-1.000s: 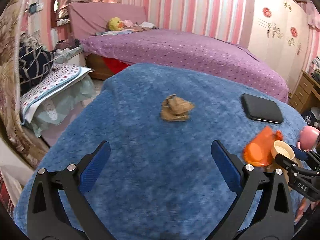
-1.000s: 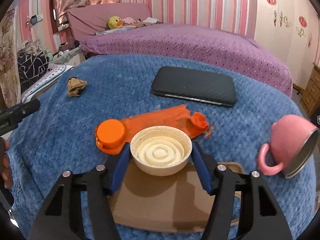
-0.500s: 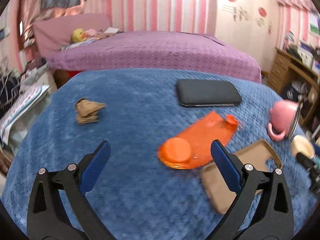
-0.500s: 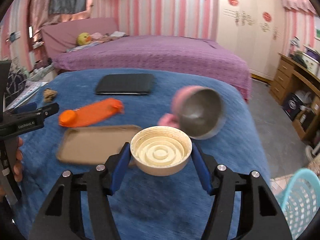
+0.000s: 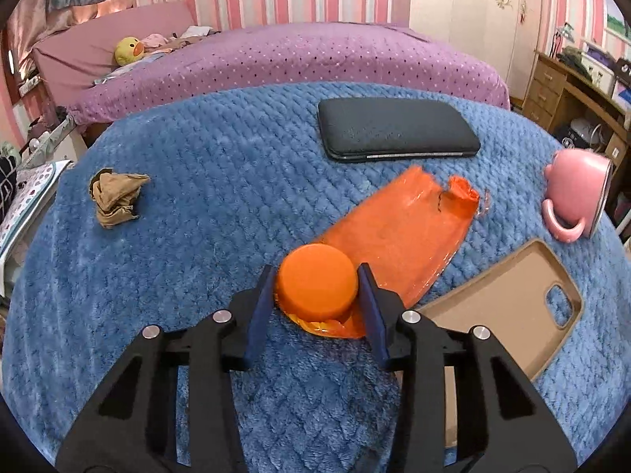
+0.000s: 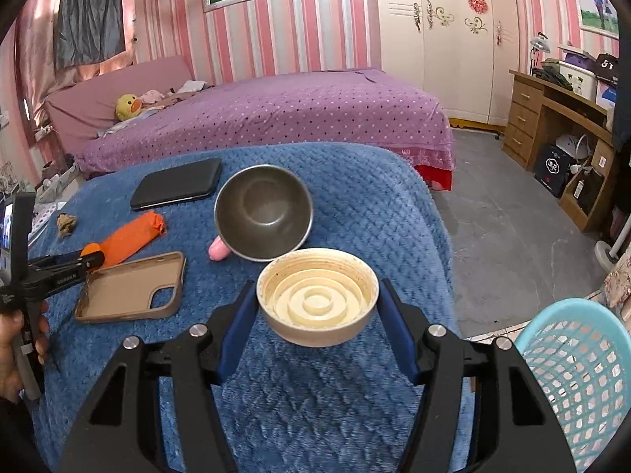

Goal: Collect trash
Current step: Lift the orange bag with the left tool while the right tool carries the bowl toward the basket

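On the blue blanket (image 5: 189, 236), far left, a crumpled brown scrap (image 5: 116, 197) lies alone. It looks like trash that is not picked up yet. Next, the left gripper (image 5: 317, 295) has just been closing, and its blue pads now squeeze the round cap of the squashed orange bottle (image 5: 390, 232). The bottle's flat body is on the blanket, so it is grabbed but not lifted. The tan phone case (image 5: 501, 311), black wallet (image 5: 394, 130) and pink mug (image 5: 572, 193) are probably not trash. The right gripper (image 6: 317, 311) clamps a cream lid (image 6: 317, 301) and holds it up above the blanket. The blue basket (image 6: 572, 374) waits on the far right, so the lid is not dropped in yet.
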Motion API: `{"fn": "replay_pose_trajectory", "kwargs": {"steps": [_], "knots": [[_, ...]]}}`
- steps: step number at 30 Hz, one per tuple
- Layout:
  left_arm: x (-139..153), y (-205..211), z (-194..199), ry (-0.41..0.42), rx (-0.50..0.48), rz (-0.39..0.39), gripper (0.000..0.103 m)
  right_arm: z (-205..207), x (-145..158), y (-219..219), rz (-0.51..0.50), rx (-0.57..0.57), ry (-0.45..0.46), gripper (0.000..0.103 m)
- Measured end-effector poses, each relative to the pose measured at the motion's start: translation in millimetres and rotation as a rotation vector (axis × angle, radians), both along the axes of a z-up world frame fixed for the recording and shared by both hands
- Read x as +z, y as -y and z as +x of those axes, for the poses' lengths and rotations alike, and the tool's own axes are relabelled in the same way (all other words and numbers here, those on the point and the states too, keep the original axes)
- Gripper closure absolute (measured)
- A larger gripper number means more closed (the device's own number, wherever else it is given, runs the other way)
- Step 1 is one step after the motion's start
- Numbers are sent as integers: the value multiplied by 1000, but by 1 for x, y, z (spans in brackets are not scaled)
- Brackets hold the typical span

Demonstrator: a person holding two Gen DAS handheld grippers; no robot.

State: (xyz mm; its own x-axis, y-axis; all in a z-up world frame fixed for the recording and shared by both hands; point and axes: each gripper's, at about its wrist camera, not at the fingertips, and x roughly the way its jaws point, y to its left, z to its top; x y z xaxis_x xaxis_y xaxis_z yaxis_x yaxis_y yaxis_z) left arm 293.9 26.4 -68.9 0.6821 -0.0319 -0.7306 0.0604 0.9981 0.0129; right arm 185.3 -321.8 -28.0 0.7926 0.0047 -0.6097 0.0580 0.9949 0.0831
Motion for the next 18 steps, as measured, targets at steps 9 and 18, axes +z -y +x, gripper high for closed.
{"fn": "replay_pose_trajectory", "kwargs": {"steps": [9,18], "knots": [[34,1,-36,152,-23,-60,63,-11,4,8,-17,-2,13,42],[40,4,-65,108,-136,-144,62,-19,11,12,-34,5,22,42]]}}
